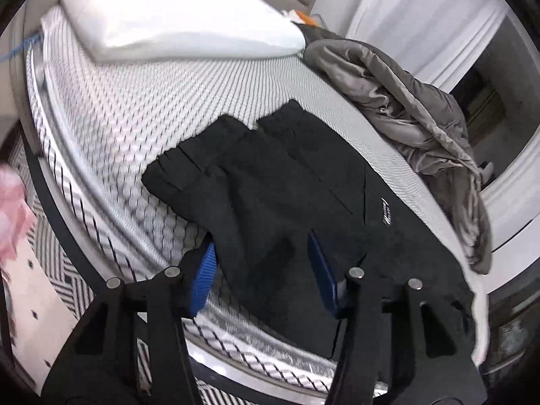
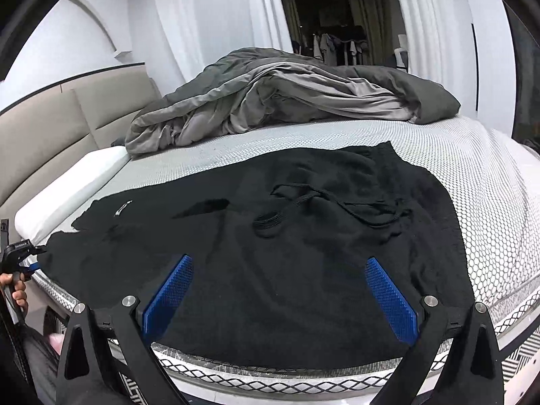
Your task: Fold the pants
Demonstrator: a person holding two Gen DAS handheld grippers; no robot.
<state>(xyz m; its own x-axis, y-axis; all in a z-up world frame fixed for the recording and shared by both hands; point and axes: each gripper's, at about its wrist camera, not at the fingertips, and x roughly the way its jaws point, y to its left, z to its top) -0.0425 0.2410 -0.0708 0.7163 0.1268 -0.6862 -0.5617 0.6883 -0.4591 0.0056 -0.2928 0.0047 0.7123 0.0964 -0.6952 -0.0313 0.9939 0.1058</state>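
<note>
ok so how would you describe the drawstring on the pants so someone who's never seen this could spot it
Start at the bed with the white mesh mattress; black pants lie spread across its near edge, in front of the rumpled grey duvet. On top of the pants, toward the far right end, lies the drawstring: a thin twisted black cord in loose loops, the only rope-like thing on flat fabric.

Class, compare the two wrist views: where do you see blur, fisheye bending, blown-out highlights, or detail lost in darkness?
Left wrist view: the mattress mesh smears with motion blur, the pillow is blown out white, and the bed edge bows strongly. Right wrist view: sharper, but the black pants swallow their folds, with only the drawstring readable; walls curve toward the rim, and the doorway behind is dim.
</note>
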